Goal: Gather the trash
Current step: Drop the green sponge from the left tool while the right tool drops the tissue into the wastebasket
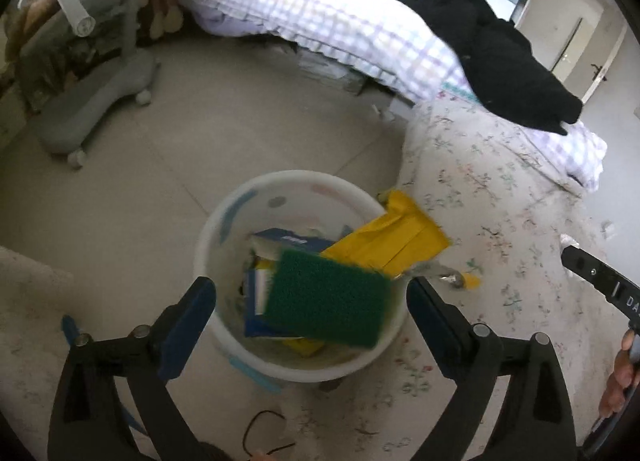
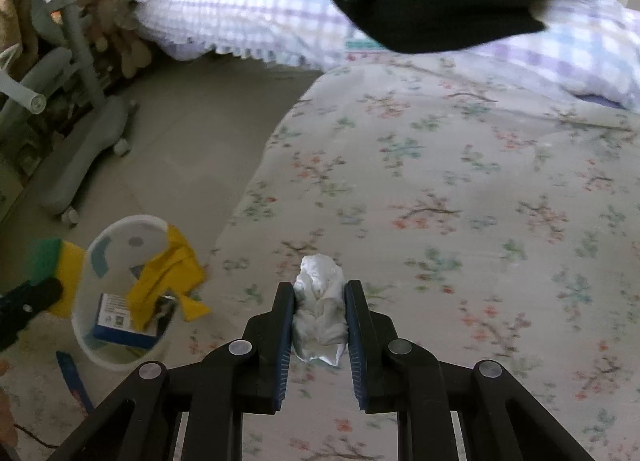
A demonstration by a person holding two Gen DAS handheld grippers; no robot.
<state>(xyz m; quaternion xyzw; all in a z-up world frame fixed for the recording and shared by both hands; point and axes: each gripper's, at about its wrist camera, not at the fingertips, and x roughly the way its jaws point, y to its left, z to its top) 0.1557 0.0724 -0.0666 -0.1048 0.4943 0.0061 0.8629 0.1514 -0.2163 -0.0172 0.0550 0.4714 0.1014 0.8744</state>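
A white bin point(image 1: 224, 217) stands on the floor by the bed; it also shows in the right wrist view point(image 2: 120, 227). Inside are a blue box point(image 1: 292, 239) and yellow wrapping point(image 1: 400, 233) that hangs over the rim. A green and yellow sponge point(image 1: 328, 297) is in mid-air over the bin, between the spread fingers of my left gripper point(image 1: 312, 293), which is open and touches nothing. My right gripper point(image 2: 319, 293) is shut on a crumpled white tissue point(image 2: 320, 313) over the floral bedsheet point(image 2: 460, 181).
A grey wheeled chair base point(image 1: 84, 105) stands on the floor at left. A checked quilt point(image 1: 320, 9) and a black garment point(image 1: 492, 49) lie on the bed. A yellow scrap point(image 1: 470, 281) lies on the sheet near the bin.
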